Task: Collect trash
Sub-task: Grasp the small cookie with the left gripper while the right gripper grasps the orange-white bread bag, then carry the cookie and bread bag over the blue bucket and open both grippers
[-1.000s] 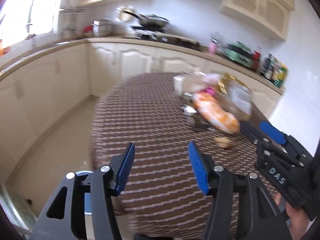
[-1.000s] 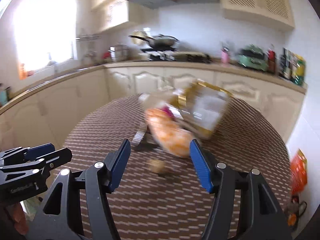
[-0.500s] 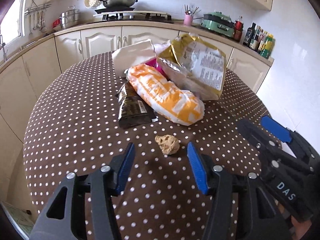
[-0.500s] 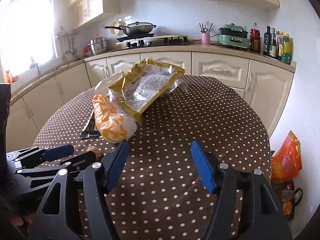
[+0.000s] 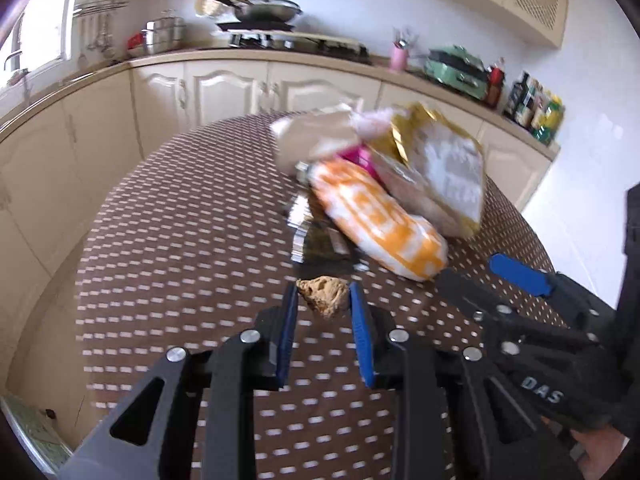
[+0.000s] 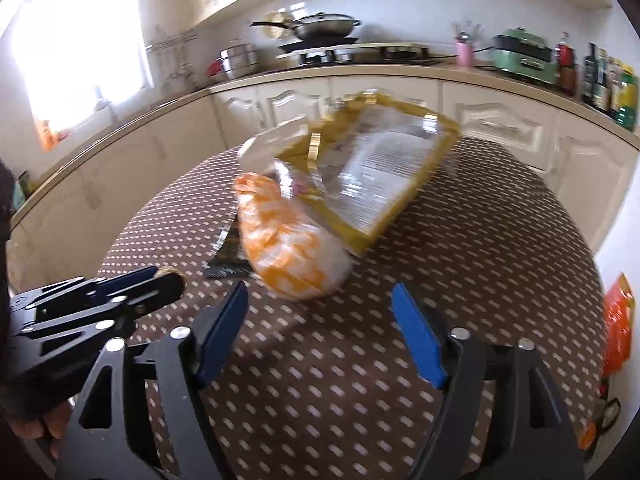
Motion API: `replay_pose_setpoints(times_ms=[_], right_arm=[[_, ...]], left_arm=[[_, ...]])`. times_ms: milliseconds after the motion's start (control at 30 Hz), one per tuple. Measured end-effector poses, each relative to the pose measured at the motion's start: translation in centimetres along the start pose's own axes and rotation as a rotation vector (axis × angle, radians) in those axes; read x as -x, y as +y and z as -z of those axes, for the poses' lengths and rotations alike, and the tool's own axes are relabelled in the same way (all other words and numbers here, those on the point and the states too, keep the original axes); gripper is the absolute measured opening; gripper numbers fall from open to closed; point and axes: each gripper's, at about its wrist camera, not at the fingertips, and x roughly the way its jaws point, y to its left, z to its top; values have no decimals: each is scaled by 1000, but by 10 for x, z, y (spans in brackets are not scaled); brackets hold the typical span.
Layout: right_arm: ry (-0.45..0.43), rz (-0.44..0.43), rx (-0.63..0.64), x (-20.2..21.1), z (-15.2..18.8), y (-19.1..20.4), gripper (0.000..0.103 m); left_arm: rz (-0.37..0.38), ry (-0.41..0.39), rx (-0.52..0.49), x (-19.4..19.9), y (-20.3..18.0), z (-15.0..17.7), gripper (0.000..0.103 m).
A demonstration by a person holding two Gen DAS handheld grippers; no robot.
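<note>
A crumpled brown lump sits between the blue pads of my left gripper, whose jaws are closing and touch it on both sides. Beyond it on the dotted brown table lies a heap of trash. In it are an orange-and-white bag, a gold bag, a dark wrapper and a white bag. My right gripper has its jaws opening, with nothing between them. It stands just short of the orange-and-white bag, with the left gripper to its left.
Cream cabinets and a counter with a stove, pans and bottles curve behind the table. An orange bag hangs or stands low at the right, past the table edge. A person's hand holds the left gripper.
The left gripper has moved forward onto the brown lump and its jaws have narrowed around it. The right gripper has swung left toward the orange-and-white bag and its jaws have widened.
</note>
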Motion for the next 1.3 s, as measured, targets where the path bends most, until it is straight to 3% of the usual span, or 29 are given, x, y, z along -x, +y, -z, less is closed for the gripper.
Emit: replay_pose_setpoints(times_ms=[133,333,400,467,700,833,1033,1300], right_arm=[[94,-71,-12,-25,-15,12,75],[105,5,-1,-46,-33,18,75],[100,0,-13,-46,-34,17,55],[90,-4,-11,-42,-33,19,45],[15,-33,-16,-10,-24,31,37],[-7,-109,-35,10,-20,45,37],[-55,-230,69,27,-20,119,37],[29,-398,214,-18,2,249,37]], left_arm=[[-29,-20,36,13,25,-2,26],[-36,-26,73,22,49,4,26],[-35,-28,80,24,55,7,26],[-32,-33,89,28,61,8,26],[-15,-70,123,50,83,12,26],[-18,-95,142,66,99,17,26],[-55,-134,191,96,138,32,26],[-208,-135,302,126,228,74,26]])
